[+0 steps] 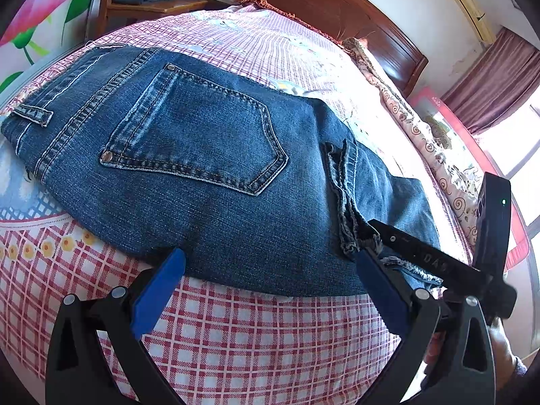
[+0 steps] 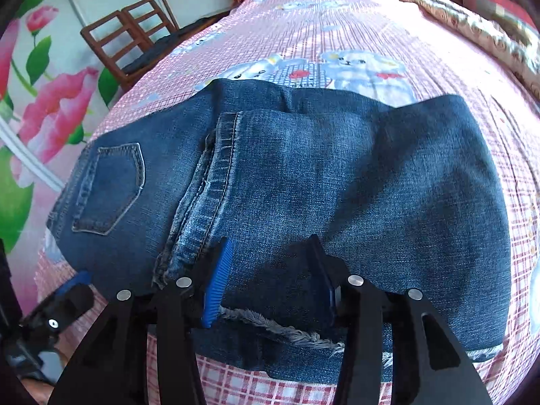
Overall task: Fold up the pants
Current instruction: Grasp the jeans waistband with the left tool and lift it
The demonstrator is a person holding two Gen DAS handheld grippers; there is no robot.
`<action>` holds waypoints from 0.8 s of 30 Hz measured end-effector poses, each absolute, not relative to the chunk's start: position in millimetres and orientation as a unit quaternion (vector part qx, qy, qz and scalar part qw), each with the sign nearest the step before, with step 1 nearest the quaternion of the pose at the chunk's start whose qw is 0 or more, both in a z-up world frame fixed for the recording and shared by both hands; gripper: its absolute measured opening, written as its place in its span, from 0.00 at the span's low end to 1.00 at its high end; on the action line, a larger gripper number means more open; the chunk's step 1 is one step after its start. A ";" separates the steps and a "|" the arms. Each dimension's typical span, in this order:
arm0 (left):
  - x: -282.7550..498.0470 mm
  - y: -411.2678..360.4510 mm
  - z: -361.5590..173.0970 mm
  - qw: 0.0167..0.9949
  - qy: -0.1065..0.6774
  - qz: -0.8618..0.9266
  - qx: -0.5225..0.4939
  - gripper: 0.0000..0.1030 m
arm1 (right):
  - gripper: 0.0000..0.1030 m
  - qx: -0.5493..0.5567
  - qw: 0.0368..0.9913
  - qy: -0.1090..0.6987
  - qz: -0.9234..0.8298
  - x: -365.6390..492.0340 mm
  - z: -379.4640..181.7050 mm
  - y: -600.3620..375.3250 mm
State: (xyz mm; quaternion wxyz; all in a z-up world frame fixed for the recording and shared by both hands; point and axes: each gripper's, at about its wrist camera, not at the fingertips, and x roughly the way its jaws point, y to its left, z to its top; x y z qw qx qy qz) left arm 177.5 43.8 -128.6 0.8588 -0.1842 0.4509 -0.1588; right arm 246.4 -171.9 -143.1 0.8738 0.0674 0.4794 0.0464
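Left wrist: right tongs [image 1: 368, 236] read "DAS".

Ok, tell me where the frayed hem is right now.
In the right wrist view the frayed hem lies at the near edge of the folded jeans on the bed, low centre, just under the open right gripper.

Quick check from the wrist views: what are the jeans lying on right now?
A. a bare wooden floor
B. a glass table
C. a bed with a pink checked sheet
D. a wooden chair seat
C: the jeans lie folded on the bed's pink checked sheet, with the wooden headboard behind.
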 end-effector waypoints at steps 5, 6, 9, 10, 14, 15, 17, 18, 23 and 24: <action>177.0 46.8 -129.2 0.857 0.450 -0.166 -0.188 0.98 | 0.46 0.045 0.864 0.501 0.030 254.7 -145.3 -166.3; 177.3 47.3 -129.3 0.857 0.451 -0.167 -0.187 0.98 | 0.46 0.039 0.862 0.505 0.030 256.6 -145.3 -165.1; 179.7 50.9 -125.1 0.850 0.461 -0.170 -0.191 0.98 | 0.46 0.026 0.860 0.509 0.027 258.3 -146.7 -161.1; 179.8 55.4 -122.7 0.845 0.465 -0.170 -0.202 0.98 | 0.46 0.034 0.859 0.510 0.027 259.8 -146.4 -162.8; 170.1 103.3 -112.9 0.848 0.439 -0.135 -0.264 0.98 | 0.46 0.034 0.856 0.514 0.033 261.3 -146.8 -164.6; 167.0 122.1 -111.9 0.847 0.424 -0.124 -0.294 0.98 | 0.46 0.034 0.856 0.515 0.034 261.4 -146.7 -164.8; 164.2 164.2 -114.6 0.836 0.395 -0.096 -0.368 0.98 | 0.46 0.040 0.856 0.515 0.034 260.3 -146.4 -165.3; 165.3 184.0 -119.6 0.824 0.385 -0.084 -0.407 0.98 | 0.46 0.040 0.855 0.515 0.034 260.0 -146.6 -164.7; 176.9 241.4 -142.8 0.776 0.350 -0.051 -0.522 0.97 | 0.46 0.039 0.856 0.515 0.033 260.4 -146.2 -164.9; 179.6 245.5 -145.5 0.770 0.343 -0.056 -0.536 0.97 | 0.46 0.039 0.855 0.516 0.034 260.6 -146.2 -164.9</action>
